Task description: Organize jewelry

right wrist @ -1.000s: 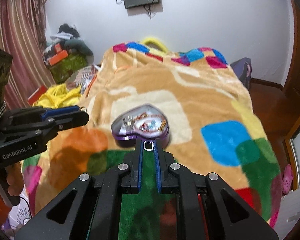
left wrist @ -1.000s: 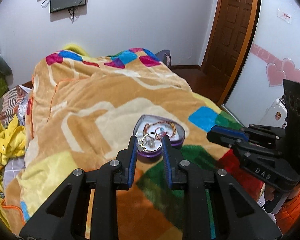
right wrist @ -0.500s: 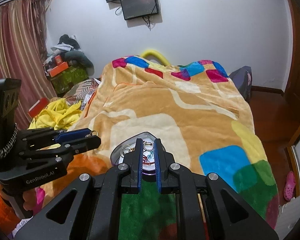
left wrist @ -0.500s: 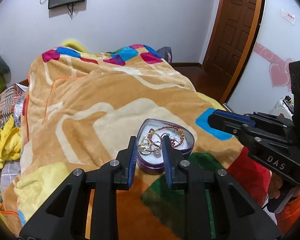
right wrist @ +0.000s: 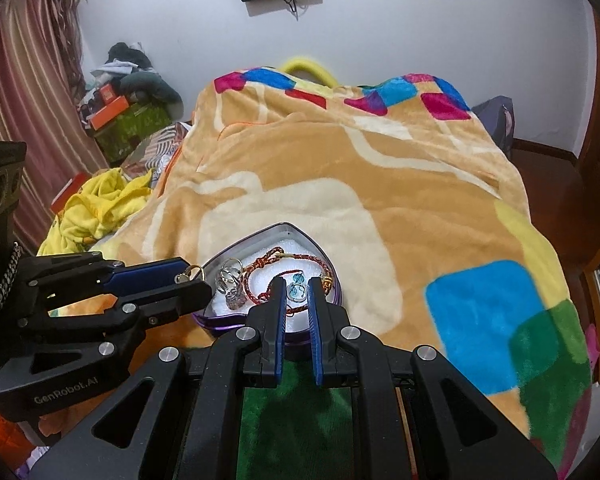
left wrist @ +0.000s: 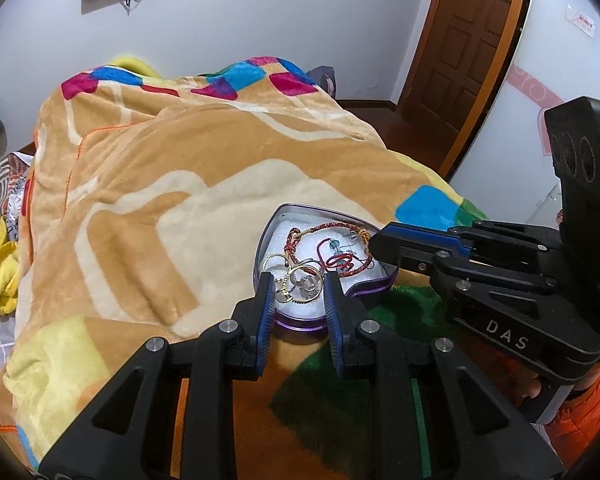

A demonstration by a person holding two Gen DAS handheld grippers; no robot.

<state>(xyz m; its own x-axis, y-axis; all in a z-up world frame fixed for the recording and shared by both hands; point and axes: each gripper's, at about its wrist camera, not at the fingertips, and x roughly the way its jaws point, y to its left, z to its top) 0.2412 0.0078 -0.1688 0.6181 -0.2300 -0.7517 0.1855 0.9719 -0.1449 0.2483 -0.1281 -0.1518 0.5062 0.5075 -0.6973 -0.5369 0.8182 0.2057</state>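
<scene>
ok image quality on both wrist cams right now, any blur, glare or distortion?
Left wrist: sharp, strong fisheye bend in the door frame, black vignette corners, heart-shaped tin in focus. Right wrist: likewise sharp, curtain bowed at the edge, soft even light, no glare on the blanket.

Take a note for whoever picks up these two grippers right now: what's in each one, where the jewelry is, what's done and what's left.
Left gripper: shut on a cluster of gold rings, right over the tin.
Right gripper: nearly closed above the teal beads; no telling if it pinches anything.
Heart tin: open on the blanket, with a red bracelet and the beads already inside.
Left: release the rings into the tin.
</scene>
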